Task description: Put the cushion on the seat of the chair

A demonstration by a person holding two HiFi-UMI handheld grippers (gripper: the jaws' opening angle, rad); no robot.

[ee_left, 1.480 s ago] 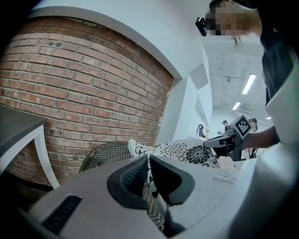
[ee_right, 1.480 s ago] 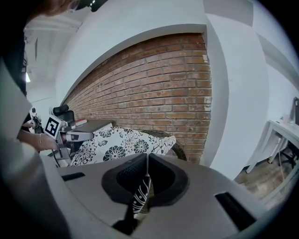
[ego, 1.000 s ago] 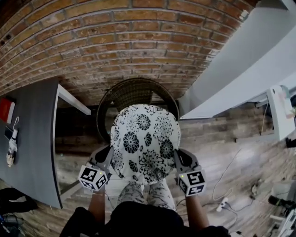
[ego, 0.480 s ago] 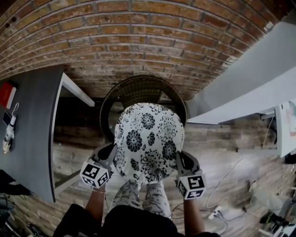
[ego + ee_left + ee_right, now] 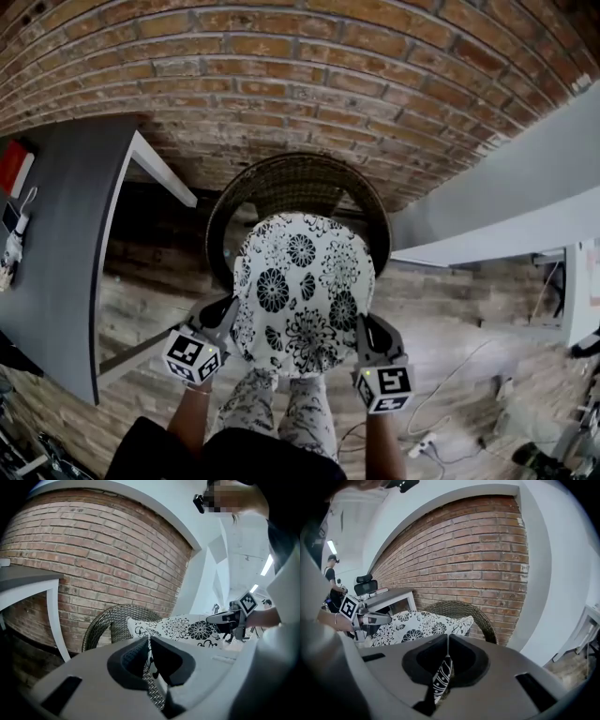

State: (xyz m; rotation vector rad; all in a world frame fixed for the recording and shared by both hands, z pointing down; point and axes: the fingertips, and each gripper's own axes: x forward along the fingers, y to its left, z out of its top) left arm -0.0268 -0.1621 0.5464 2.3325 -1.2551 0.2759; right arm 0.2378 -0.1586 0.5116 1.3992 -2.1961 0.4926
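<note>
L gripper [image 5: 223, 317] pinches cushion [image 5: 302, 292] at its left edge, R gripper [image 5: 364, 330] at its right edge; both jaw pairs are pressed on fabric. Cushion is held about flat btwn them, in the air over chair [image 5: 281, 180], far edge near chair back. Chair stands by brick wall [image 5: 281, 75], w/ desk [image 5: 56, 244] at left.

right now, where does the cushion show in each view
head view: cushion at centre, just below the wicker chair.
left gripper view: cushion right of centre, to the right of the wicker chair.
right gripper view: cushion left of centre, to the left of the wicker chair.
shared landmark: the wicker chair.
</note>
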